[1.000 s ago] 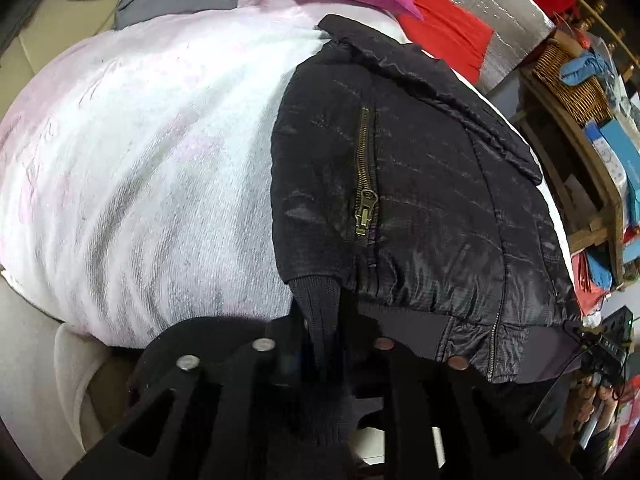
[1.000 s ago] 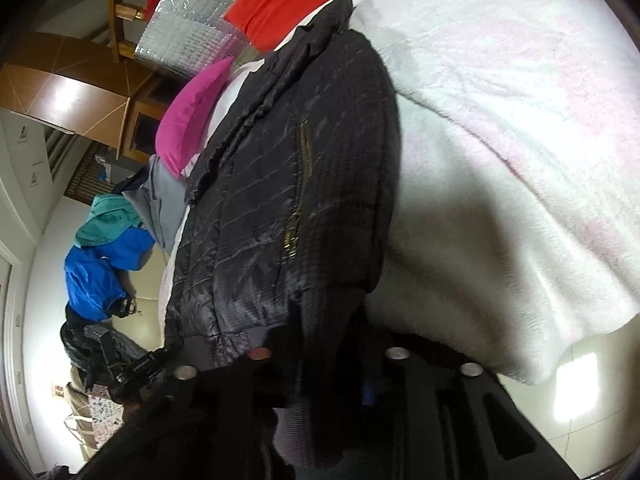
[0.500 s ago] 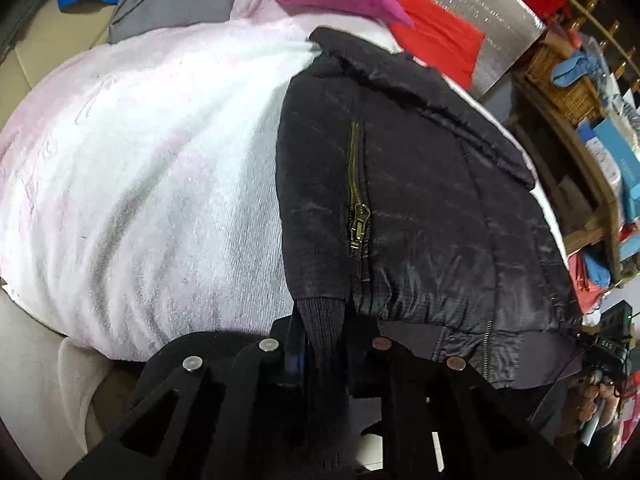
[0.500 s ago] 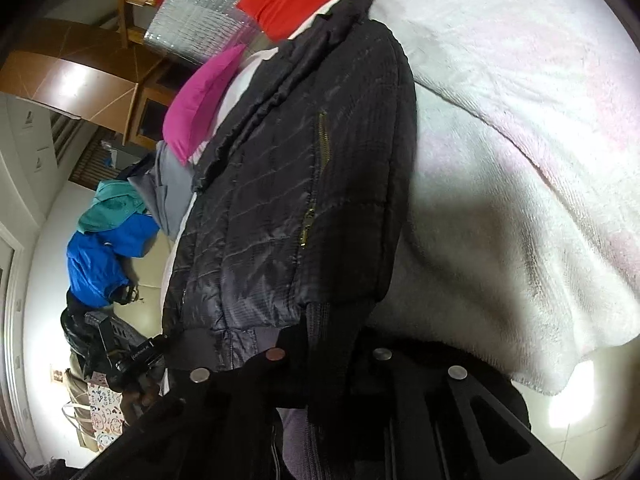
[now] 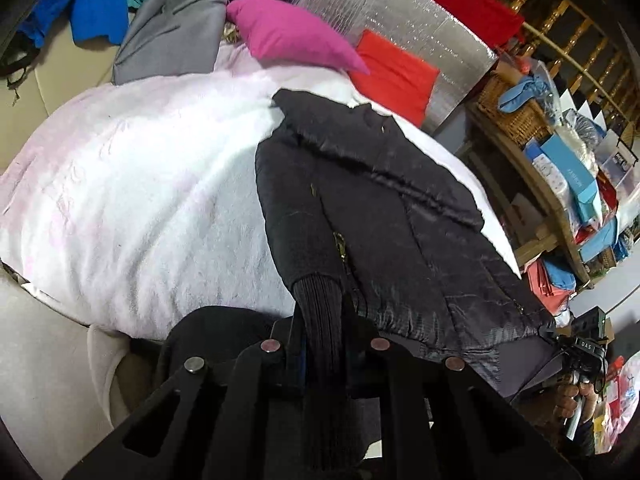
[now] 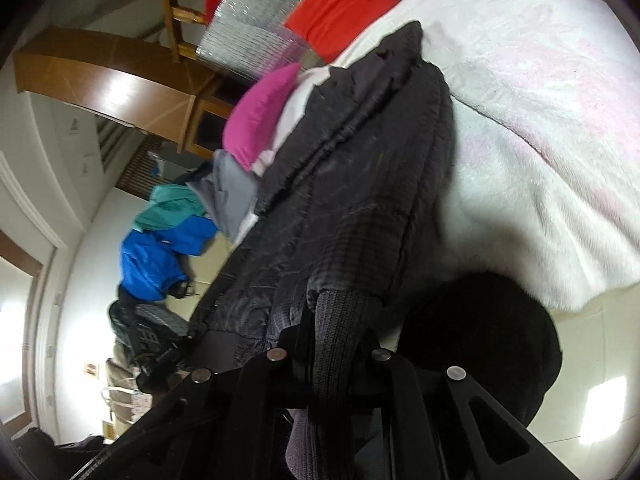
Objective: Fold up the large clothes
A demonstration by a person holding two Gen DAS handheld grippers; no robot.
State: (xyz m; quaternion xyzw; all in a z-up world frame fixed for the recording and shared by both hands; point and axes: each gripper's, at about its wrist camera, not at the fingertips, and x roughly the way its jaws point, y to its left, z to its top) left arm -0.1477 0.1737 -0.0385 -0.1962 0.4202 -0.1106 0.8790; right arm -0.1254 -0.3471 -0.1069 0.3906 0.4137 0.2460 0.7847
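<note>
A black quilted jacket (image 5: 400, 216) lies on a white fluffy blanket (image 5: 152, 184), collar at the far end. My left gripper (image 5: 324, 336) is shut on a ribbed knit cuff (image 5: 320, 300) of a sleeve and holds it over the jacket's near hem. In the right wrist view the jacket (image 6: 360, 184) runs away from me, and my right gripper (image 6: 336, 344) is shut on a ribbed cuff (image 6: 336, 320) at the near edge. The sleeves lie along the jacket's body.
A pink pillow (image 5: 292, 36), a grey garment (image 5: 172, 36) and a red cushion (image 5: 396, 72) lie at the blanket's far end. Blue and teal clothes (image 6: 164, 240) lie beyond. A cluttered wooden shelf (image 5: 560, 184) stands to the right.
Both grippers have lifted and pulled the cuffs, and the sleeve now covers most of the brass zipper. The jacket looks narrower and the cameras have tilted up.
</note>
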